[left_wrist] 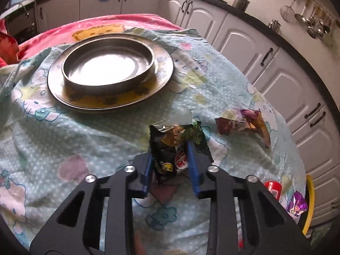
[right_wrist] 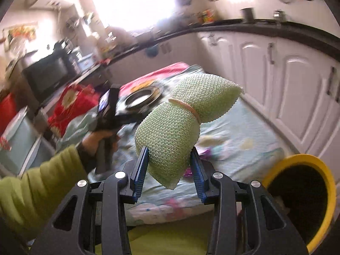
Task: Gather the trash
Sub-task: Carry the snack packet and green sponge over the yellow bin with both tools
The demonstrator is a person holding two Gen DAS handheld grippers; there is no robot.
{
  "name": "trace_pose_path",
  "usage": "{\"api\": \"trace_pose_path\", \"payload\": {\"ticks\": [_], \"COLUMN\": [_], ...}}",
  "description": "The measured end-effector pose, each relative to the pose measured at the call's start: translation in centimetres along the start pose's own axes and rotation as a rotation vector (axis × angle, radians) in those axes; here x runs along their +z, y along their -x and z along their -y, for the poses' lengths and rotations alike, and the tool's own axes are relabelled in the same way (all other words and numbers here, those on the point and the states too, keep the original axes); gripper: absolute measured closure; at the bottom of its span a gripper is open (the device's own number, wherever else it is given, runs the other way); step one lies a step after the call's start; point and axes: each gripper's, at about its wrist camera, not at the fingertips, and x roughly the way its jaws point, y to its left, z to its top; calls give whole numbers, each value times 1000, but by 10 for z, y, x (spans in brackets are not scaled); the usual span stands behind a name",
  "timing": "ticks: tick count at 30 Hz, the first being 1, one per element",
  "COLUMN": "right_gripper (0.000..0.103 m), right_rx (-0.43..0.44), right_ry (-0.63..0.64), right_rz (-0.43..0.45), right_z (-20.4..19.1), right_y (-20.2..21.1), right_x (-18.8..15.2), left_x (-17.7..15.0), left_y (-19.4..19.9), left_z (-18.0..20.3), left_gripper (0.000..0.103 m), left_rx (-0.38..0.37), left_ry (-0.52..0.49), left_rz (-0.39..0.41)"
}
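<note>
My left gripper [left_wrist: 170, 148] is shut on a black snack wrapper [left_wrist: 174, 142] just above the cloth-covered table [left_wrist: 85, 131]. A purple and gold wrapper [left_wrist: 244, 123] lies to its right. A red wrapper [left_wrist: 273, 188] and a purple foil wrapper [left_wrist: 297, 204] lie near the table's right edge. My right gripper [right_wrist: 170, 155] is shut on a green foam fruit net [right_wrist: 180, 123] bound by a rubber band, held in the air above the table's near end. A yellow-rimmed bin [right_wrist: 301, 199] stands lower right of it; its rim also shows in the left wrist view [left_wrist: 310, 204].
Stacked steel plates [left_wrist: 110, 70] sit at the table's far side. White cabinets [left_wrist: 276, 68] with a black counter run along the right. The left hand, in a green sleeve [right_wrist: 38, 187], holds the other gripper [right_wrist: 110, 110] over the table. A red cloth [right_wrist: 70, 104] lies left.
</note>
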Motion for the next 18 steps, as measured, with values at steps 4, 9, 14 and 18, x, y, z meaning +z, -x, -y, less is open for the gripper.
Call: {"api": "trace_pose_path", "payload": {"ticks": [4, 9, 14, 18], "right_gripper": [65, 65, 65, 65], "right_rx": [-72, -158, -227, -265], "right_ry": [-50, -128, -163, -177], "right_rz": [44, 75, 105, 125], "right_z": [27, 64, 88, 100], "right_y": [18, 35, 51, 62], "right_x": [2, 0, -4, -8], "left_x": [-5, -7, -9, -15], "left_y": [17, 55, 88, 106], "left_z": [11, 33, 65, 97], "left_gripper": [90, 92, 92, 92], "left_rx": [2, -38, -117, -196], "left_ry": [-24, -59, -97, -138], "left_rz": [41, 129, 185, 202]}}
